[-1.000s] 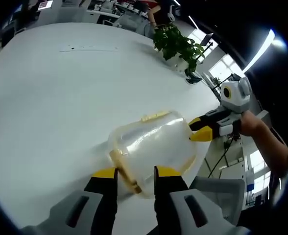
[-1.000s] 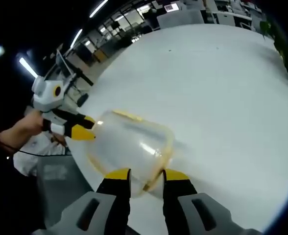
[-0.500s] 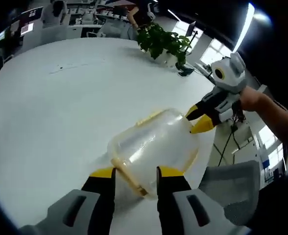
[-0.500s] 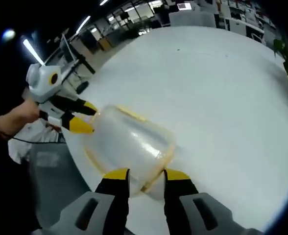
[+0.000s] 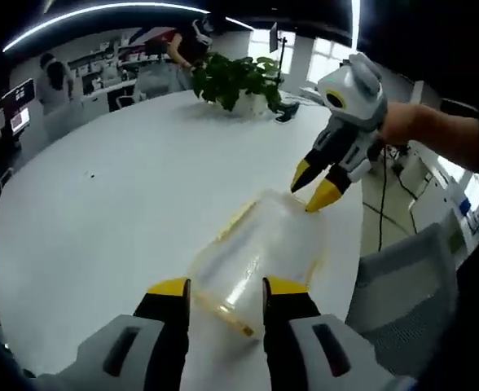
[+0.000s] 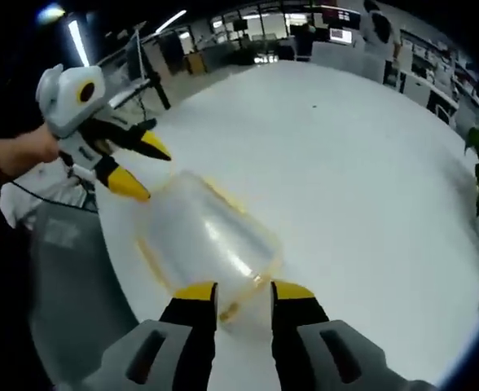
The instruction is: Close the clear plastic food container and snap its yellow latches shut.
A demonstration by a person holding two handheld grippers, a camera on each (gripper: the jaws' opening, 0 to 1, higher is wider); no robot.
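1. Left gripper (image 5: 219,287), seen at 6 o'clock of the left gripper view, is straddling the near end of the clear container (image 5: 260,259); jaws are standing parted w/ the rim and a yellow latch (image 5: 230,319) between them; can't tell whether the tips are actually pinching or just bracketing it.
2. The container is lying on the white table (image 5: 125,204) near its edge, a grey chair (image 5: 402,301) sitting just beyond at 4 o'clock; lid appears to be on, but the blur is hiding whether any latch is already snapped.
3. Right gripper (image 5: 314,183) is showing at 1 o'clock of the left gripper view, jaws slightly parted, tips touching or just beside the far end of the container; holding nothing, as far as I can judge.
4. In the right gripper view the right gripper (image 6: 243,292) is sitting at 6 o'clock around the opposite end of the container (image 6: 203,240), a yellow latch (image 6: 231,308) between its jaws; the left gripper (image 6: 142,167) is appearing at 10 o'clock.
5. Judgement for doing it well: keeping one gripper bracing the box so it isn't sliding twd the table edge; pressing each latch flat against the wall w/ one jaw tip, not squeezing the thin wall; working opposite latches in turn.
6. Plant (image 5: 231,80) at 12 o'clock is well apart; not in the way.
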